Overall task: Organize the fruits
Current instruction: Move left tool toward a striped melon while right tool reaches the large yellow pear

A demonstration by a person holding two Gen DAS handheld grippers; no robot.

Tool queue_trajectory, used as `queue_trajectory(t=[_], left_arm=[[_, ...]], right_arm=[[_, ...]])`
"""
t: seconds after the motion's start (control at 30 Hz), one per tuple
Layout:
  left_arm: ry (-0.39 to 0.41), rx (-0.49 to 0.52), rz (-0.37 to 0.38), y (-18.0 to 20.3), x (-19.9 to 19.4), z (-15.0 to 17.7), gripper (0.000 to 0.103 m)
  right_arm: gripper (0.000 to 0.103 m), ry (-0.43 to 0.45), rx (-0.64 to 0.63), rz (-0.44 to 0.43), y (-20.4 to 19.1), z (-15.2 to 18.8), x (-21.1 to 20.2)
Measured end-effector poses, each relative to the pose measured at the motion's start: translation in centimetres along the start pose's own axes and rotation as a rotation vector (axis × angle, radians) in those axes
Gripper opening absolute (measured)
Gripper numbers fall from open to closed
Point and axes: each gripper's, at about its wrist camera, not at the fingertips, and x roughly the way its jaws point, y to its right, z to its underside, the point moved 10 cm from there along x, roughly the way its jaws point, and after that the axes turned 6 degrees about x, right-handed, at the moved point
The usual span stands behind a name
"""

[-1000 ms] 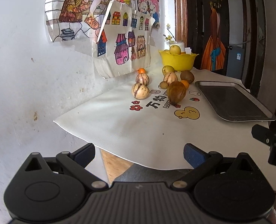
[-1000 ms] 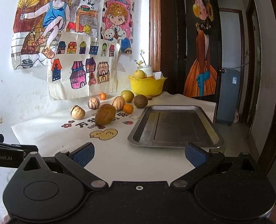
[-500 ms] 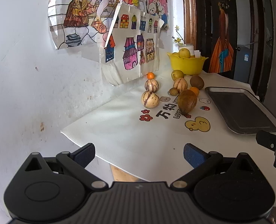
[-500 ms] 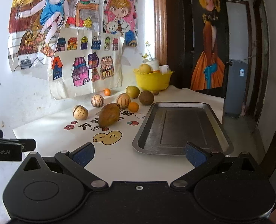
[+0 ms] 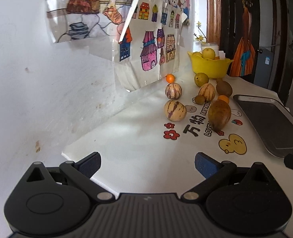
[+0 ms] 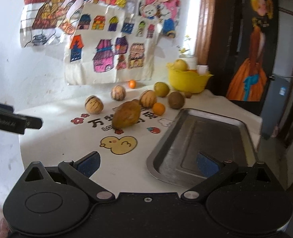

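**Q:** While both tools hang short of the fruit, what does each hold?

**A:** Nothing. The left hand-held gripper [image 5: 147, 163] has its jaws spread wide over the near edge of the worktop [image 5: 130, 150], with only white cloth between its blue pads. The right hand-held gripper [image 6: 147, 163] is equally wide open and empty, its right pad over the near corner of the metal tray [image 6: 245, 130].

**Q:** Where do the fruits lie?

**A:** Loose on the cloth, left of the tray and in front of the yellow bowl [image 6: 188, 81], which already holds some fruit. Nearest is the large brown fruit [image 6: 126, 116], lying on its side. Close behind it is a small orange [image 6: 158, 108]. Three striped melons [image 5: 174, 110] are spread around these, with a brown kiwi-like fruit [image 6: 176, 99] and a green-yellow round fruit [image 6: 161, 88] further back. Another tiny orange [image 5: 170, 78] sits by the wall.

**Q:** How is the step best done?

**A:** Judged an approach, with no fruit yet moved and the tray bare. Whether tray or bowl is the destination cannot be told. A sound course is to start with the nearest fruit, so the reach crosses nothing else. The brown fruit probably suits a grasp across its narrower width, pads low on its flanks. Round fruits may roll if nudged, so closing should be slow and centred
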Motion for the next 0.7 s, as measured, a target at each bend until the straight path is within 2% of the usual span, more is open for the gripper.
queue_trajectory(t=[0.23, 0.43, 0.57, 0.7], left_arm=[[-0.023, 0.026, 0.065, 0.2, 2.8, -2.5, 0.103], [-0.031, -0.018, 0.139, 0.6, 5.6, -4.6, 0.103], [-0.04, -0.067, 0.179, 1.0, 7.5, -5.8, 0.103], [-0.041, -0.054, 0.207, 1.6, 9.2, -6.7, 0.103]], right_arm=[[0.103, -0.075, -0.09, -0.129, -1.2, -2.0, 3.0], [0.103, -0.112, -0.035, -0.237, -1.1, -4.7, 6.5], [0.103, -0.174, -0.038, -0.282, -1.4, -5.0, 9.4], [0.102, -0.211, -0.121, -0.312, -2.2, -4.4, 11.6]])
